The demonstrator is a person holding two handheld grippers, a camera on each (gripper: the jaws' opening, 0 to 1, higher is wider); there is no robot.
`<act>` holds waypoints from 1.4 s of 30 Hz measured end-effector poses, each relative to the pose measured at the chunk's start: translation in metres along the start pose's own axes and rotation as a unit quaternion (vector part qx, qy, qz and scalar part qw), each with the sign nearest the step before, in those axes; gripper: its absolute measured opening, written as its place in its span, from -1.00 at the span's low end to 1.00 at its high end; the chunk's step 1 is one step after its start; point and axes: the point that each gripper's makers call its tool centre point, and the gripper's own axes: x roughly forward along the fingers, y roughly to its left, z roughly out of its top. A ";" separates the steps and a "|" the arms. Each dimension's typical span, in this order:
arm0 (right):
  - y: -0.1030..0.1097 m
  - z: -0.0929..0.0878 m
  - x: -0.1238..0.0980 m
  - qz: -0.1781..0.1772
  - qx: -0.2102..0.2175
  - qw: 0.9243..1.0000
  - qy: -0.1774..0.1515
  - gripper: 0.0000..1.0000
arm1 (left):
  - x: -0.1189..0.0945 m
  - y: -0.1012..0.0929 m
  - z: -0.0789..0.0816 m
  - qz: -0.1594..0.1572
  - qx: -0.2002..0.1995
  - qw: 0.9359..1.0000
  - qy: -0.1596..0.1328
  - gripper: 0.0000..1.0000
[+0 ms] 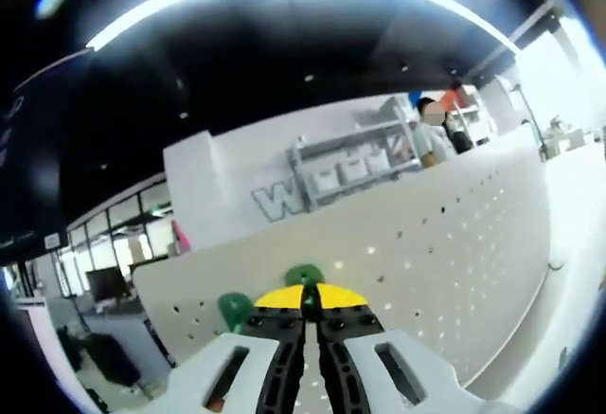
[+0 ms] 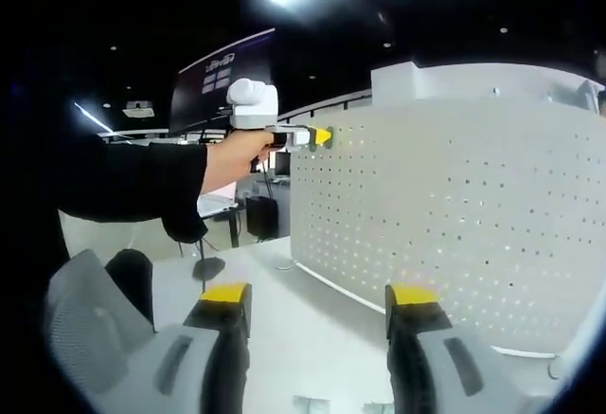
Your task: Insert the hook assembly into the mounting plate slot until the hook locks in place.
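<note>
Green hook sat low centre of left gripper view, against pegboard; our left gripper jaws together at it. Right gripper jaws apart, nothing between, facing pegboard.

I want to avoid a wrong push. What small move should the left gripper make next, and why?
Probably ease the left gripper forward toward the pegboard. Its jaws look shut on a green hook near the board's top edge, and whether the hook is seated cannot be told.

Both views toward pegboard
</note>
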 end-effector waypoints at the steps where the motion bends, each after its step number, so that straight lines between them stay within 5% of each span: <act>1: 0.000 0.000 0.000 0.001 0.000 1.000 0.000 0.10 | 0.000 0.000 0.000 0.002 -0.002 1.000 0.002 -0.95; 23: 0.000 0.001 -0.001 -0.001 0.000 1.000 -0.002 0.10 | -0.001 -0.004 -0.001 0.018 0.039 0.999 0.010 -0.93; 28: 0.001 0.001 0.000 0.001 0.000 1.000 -0.001 0.10 | -0.002 -0.003 -0.001 0.006 -0.004 1.000 -0.003 -0.92; 42: 0.001 0.001 0.000 0.002 -0.001 1.000 -0.001 0.10 | -0.002 -0.004 -0.003 0.000 -0.015 1.000 -0.005 -0.89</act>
